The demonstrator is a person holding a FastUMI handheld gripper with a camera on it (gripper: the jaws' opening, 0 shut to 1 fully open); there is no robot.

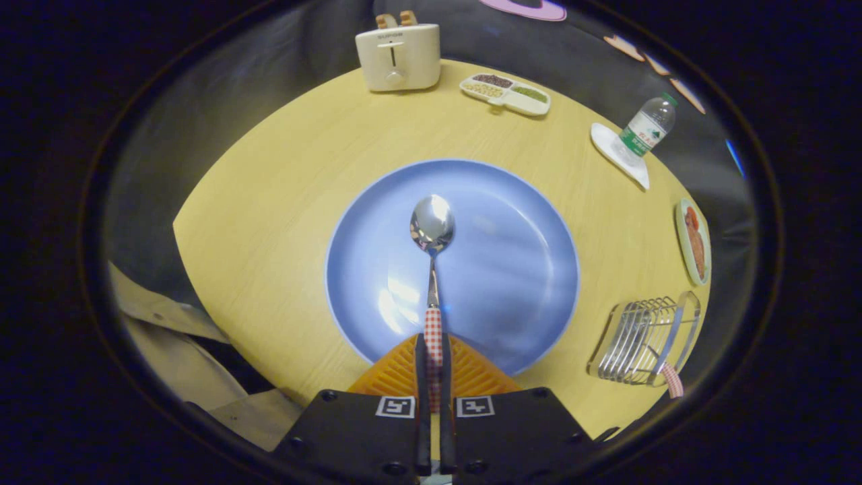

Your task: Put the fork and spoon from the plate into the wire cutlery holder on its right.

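Tool [434, 350] — ribbed orange fingers [397, 374] clamped on the red-checked handle of a polished steel spoon [432, 232], its oval bowl over the round blue plate [452, 266] — wire cutlery holder [643, 337] right, on the yellow wood-grain surface [269, 222].

The tool's [434, 350] orange fingers [397, 370] are covering the near end of the spoon's [432, 269] checked handle and the plate's [525, 269] near rim. In the wire cutlery holder [643, 340], a checked handle tip [672, 380] is poking out, its other end lying hidden behind the wires. The desk's [269, 222] near edge is running out of view.
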